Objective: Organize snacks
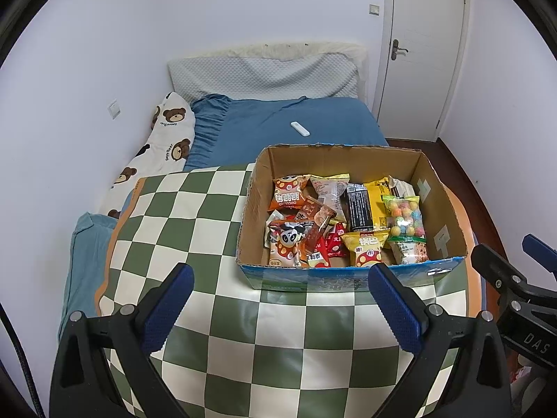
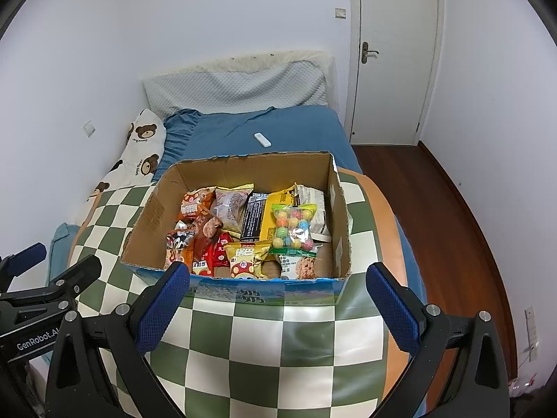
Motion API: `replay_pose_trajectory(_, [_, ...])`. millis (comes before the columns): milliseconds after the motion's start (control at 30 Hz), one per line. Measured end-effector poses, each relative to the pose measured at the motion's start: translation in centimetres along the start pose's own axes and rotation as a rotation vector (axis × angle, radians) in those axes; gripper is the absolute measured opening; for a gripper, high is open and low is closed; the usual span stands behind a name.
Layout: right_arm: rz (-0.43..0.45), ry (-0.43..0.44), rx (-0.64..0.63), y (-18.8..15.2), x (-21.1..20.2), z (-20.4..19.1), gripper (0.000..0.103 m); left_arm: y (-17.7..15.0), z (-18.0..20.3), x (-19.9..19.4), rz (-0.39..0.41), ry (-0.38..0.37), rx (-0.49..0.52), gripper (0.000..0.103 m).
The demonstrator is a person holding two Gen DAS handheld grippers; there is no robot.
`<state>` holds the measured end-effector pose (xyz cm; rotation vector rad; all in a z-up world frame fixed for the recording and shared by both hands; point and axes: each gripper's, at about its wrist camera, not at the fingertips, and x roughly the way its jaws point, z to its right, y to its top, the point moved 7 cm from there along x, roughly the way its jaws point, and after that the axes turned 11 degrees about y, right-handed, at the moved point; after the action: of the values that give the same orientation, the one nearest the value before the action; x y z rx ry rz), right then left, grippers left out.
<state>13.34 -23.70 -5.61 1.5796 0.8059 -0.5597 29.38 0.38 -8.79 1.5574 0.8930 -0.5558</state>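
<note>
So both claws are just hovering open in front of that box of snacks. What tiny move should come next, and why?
Probably ease the right gripper forward over the brown cardboard box toward the clear bag of coloured candy balls. Both grippers are open and empty, and that bag lies on top, nearest the right gripper.

One box (image 1: 351, 278) on the checkered cloth (image 1: 195, 216), and it's packed. Counting packets inside: two orange ones (image 1: 288, 193), one panda bag (image 1: 287, 242), one clear bag of coloured balls (image 1: 405, 217), one yellow bag (image 1: 367, 249), one black bar (image 1: 360, 209), one clear pastry pack (image 1: 329, 188), plus a few red sachets (image 1: 336, 244), too overlapped to number. Two tools: left (image 1: 280, 273), right (image 2: 278, 273). One remote (image 1: 300, 128) on the bed, one door (image 1: 421, 45), two wall switches showing in the left view.
</note>
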Motion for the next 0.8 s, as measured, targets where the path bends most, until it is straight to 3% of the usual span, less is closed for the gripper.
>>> replay_pose_trajectory(800, [0.000, 0.004, -0.005, 0.06, 0.13, -0.41, 0.103, 0.01, 0.05, -0.21, -0.001, -0.002, -0.001, 0.103])
